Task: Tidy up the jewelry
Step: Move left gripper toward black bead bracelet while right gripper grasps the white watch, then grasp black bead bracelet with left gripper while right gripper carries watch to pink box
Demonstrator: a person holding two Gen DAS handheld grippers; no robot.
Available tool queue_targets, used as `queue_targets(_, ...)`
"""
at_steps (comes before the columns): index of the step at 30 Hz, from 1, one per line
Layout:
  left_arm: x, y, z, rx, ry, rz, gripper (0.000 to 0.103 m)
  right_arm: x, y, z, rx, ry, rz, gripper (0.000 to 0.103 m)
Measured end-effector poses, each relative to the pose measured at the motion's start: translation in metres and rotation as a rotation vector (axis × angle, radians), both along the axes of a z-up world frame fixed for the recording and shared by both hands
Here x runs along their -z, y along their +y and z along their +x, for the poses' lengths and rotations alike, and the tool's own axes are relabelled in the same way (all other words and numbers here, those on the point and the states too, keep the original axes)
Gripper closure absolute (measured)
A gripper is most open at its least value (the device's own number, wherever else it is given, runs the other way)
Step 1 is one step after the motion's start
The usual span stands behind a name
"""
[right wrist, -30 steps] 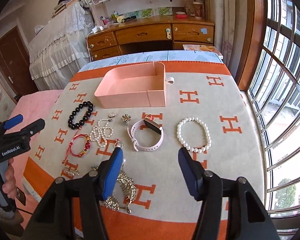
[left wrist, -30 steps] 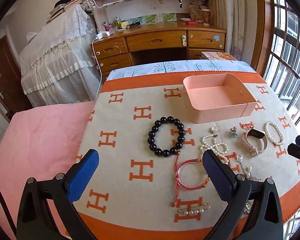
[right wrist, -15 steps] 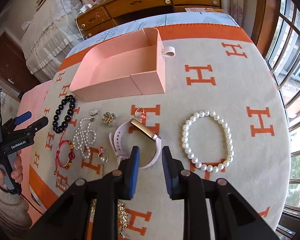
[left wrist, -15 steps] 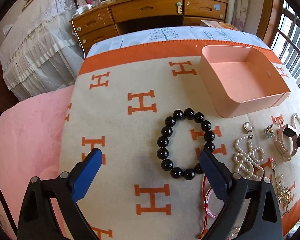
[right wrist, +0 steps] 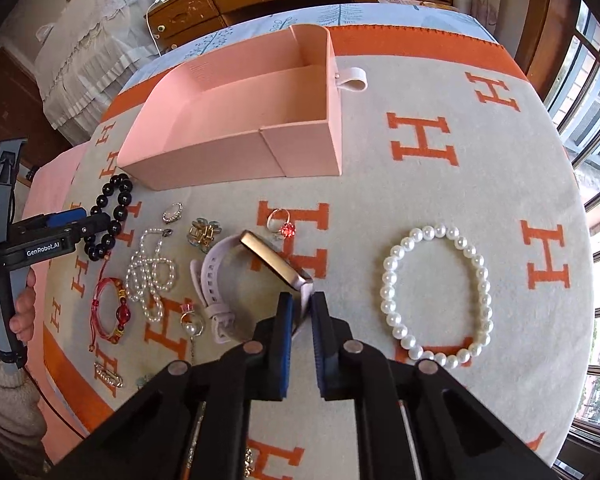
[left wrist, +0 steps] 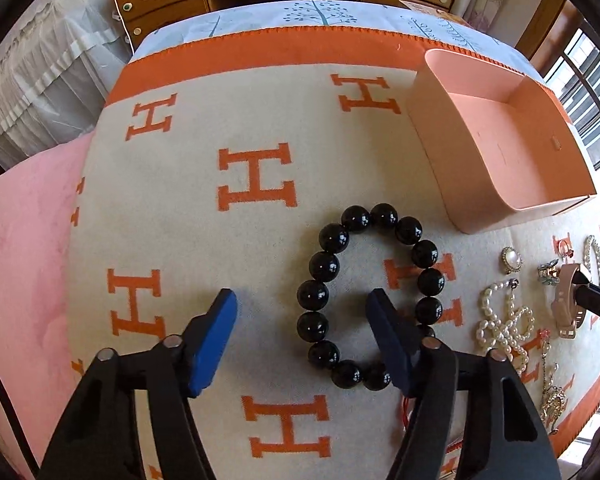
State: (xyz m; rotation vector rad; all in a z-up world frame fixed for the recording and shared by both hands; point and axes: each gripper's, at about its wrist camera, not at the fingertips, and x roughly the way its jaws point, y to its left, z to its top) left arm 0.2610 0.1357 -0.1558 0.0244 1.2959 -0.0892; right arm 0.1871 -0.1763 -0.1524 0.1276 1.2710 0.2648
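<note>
Beads of the black bracelet (left wrist: 368, 296) lie near the left end of the pink box (left wrist: 496, 184). The left gripper (left wrist: 302, 312) straddles the bracelet's left arc, jaws closing, pads not yet pressing; it should pinch one bead squarely. The right gripper (right wrist: 299, 308) is clamped on the pink watch (right wrist: 256, 276) strap, mid-blanket; it should lift gently, clear of the ring (right wrist: 282, 224).

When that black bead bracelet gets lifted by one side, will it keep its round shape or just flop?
The black bead bracelet will probably sag: it is separate round beads on a string, not a rigid ring. The glossy beads look slippery, so they may slide between the closing left gripper fingers, which straddle one side. Being strung together, it should not roll far.
</note>
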Motion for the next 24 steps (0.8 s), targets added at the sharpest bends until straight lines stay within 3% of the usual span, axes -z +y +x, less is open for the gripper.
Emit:
queue_targets(1,-0.002,0.0,0.0,-0.001,-0.011,0.009,0.075,0.0,0.0,0.001,0.001,0.001,0.005,0.099)
queue_targets(2,-0.004,-0.001,0.001,0.002,-0.009,0.008,0.091,0.0,-0.001,0.001,0.003,0.002,0.009,0.1)
queue_targets(8,-0.016,-0.006,-0.012,0.0,-0.02,-0.006,0.091,-0.022,0.001,-0.005,-0.001,-0.053,0.05,0.1)
queue_targets(16,-0.077,-0.023,-0.029,0.028,-0.147,-0.052,0.091,-0.073,0.004,0.024,0.035,-0.174,0.093,0.1)
queue_targets(20,-0.11,-0.042,-0.033,0.064,-0.214,-0.049,0.091,-0.074,0.012,0.058,0.065,-0.18,0.092,0.1)
queue_targets(24,-0.142,-0.058,-0.031,0.096,-0.269,-0.042,0.091,-0.053,0.025,0.093,0.092,-0.15,0.055,0.1)
